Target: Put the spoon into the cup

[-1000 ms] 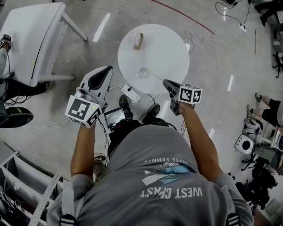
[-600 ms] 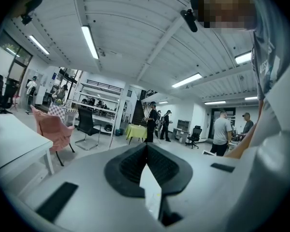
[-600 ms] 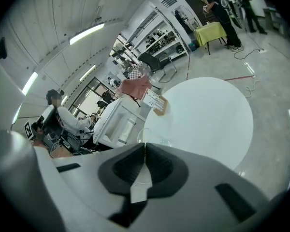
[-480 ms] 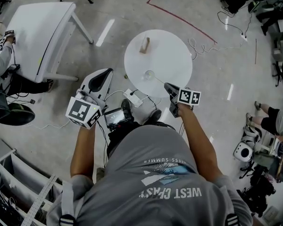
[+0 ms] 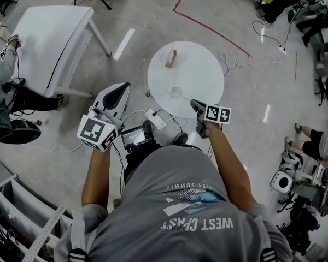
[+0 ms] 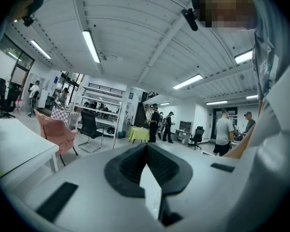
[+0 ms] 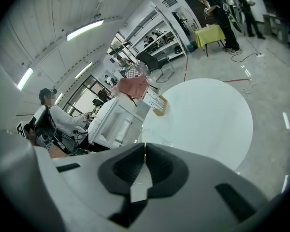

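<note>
A clear glass cup point(image 5: 175, 92) stands near the front edge of the round white table point(image 5: 199, 64). The thin spoon point(image 5: 186, 97) shows as a fine line slanting from the cup toward my right gripper point(image 5: 194, 103); whether it rests in the cup I cannot tell. That gripper is shut and empty, just off the table's near edge. In the right gripper view its jaws meet point(image 7: 145, 144), and the cup point(image 7: 152, 133) is a faint outline just past them. My left gripper point(image 5: 121, 87) is shut and empty, left of the table. The left gripper view point(image 6: 146, 145) looks up across the room.
A small brown card stand point(image 5: 170, 59) sits at the table's far side. A power strip point(image 5: 155, 119) and cables lie on the floor by the table. A white rectangular table point(image 5: 49, 42) with a seated person point(image 5: 0, 70) is at the left. Shelving point(image 5: 16, 222) is at the lower left.
The head view has shifted, so the round table and cup sit slightly lower and nearer my right gripper. Both grippers stay shut and roughly where they were.
</note>
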Demonstrator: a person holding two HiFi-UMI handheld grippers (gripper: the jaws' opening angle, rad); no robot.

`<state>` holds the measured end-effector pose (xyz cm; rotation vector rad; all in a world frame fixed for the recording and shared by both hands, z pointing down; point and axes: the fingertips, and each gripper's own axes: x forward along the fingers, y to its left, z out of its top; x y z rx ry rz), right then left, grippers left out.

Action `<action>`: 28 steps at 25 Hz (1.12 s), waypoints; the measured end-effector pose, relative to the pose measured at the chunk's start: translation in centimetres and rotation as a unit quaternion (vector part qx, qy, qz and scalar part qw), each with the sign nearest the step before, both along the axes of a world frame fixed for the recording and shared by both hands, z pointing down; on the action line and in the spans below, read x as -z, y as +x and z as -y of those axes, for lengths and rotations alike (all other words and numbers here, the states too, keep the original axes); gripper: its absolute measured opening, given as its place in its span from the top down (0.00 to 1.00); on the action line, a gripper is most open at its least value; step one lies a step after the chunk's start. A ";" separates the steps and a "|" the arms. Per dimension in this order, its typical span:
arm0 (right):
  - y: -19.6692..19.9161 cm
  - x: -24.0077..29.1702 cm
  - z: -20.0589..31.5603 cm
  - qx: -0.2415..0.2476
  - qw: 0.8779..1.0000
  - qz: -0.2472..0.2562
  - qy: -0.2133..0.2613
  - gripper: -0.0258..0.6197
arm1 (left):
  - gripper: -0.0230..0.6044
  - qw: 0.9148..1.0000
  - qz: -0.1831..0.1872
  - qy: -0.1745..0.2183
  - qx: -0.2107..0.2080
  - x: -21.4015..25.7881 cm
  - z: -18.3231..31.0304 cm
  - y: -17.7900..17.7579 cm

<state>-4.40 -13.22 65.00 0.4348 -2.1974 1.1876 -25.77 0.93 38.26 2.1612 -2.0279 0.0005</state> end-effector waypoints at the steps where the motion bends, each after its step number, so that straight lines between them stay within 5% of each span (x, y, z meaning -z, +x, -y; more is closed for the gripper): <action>1: -0.1 0.0 0.0 0.000 1.000 0.000 0.001 0.95 | 0.96 1.000 0.001 0.000 0.000 0.0 0.0 -0.1; 19: -2.5 2.4 0.1 -0.007 0.999 0.052 0.001 0.95 | 0.96 1.000 0.015 0.013 -0.013 1.3 0.4 -1.0; 28: -4.7 13.7 1.3 0.003 0.984 0.161 0.072 0.95 | 0.96 0.997 0.047 0.032 -0.060 4.8 1.4 0.9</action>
